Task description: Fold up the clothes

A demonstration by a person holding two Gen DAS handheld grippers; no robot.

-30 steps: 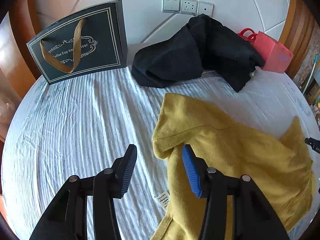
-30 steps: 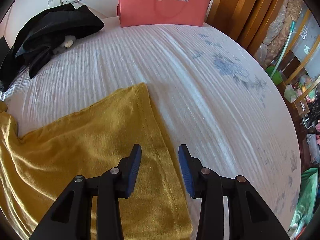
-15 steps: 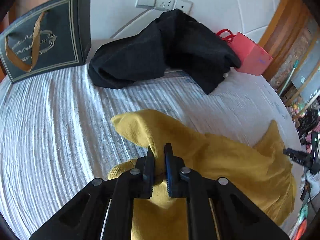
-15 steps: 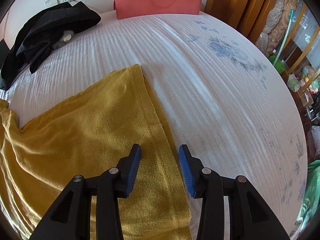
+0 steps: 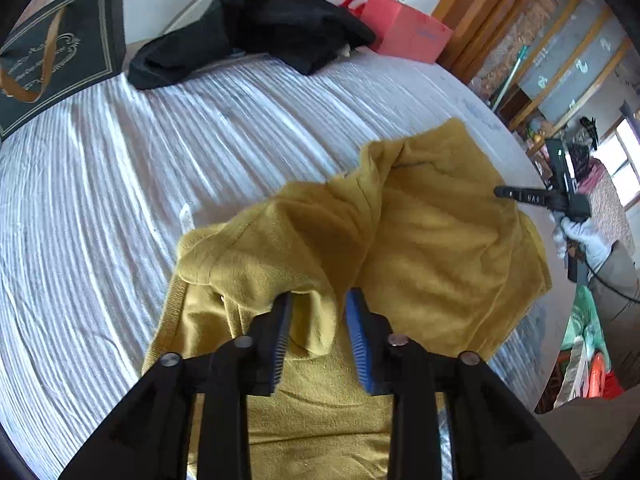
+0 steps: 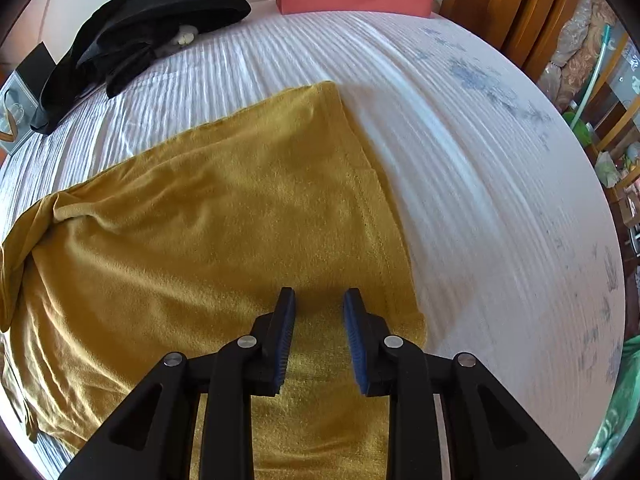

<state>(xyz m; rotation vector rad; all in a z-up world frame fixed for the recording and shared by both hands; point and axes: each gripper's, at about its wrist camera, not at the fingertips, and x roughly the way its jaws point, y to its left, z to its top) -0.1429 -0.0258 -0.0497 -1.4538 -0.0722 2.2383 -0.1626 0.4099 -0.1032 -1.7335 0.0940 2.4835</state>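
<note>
Mustard-yellow knit, a garment (image 5: 432,240), lies on the white ribbed bed cover (image 5: 120,200), its left part bunched up in folds and heaped over the flatter part. The left gripper (image 5: 318,320) stands over that bunched part with its blue-padded fingers (image 5: 357,344) apart; a fold of yellow cloth hangs in the gap between them, but the pads do not press on it. In the right wrist view the same garment (image 6: 200,220) lies spread and mostly flat, its hemmed edge running along the bed cover (image 6: 480,160). The right gripper (image 6: 319,312) hovers near the hem corner, its fingers (image 6: 286,336) open and holding nothing. At the head of the bed a heap of black clothing (image 5: 256,28) lies between a dark gift bag (image 5: 60,52) and a red paper bag (image 5: 408,32)
</note>
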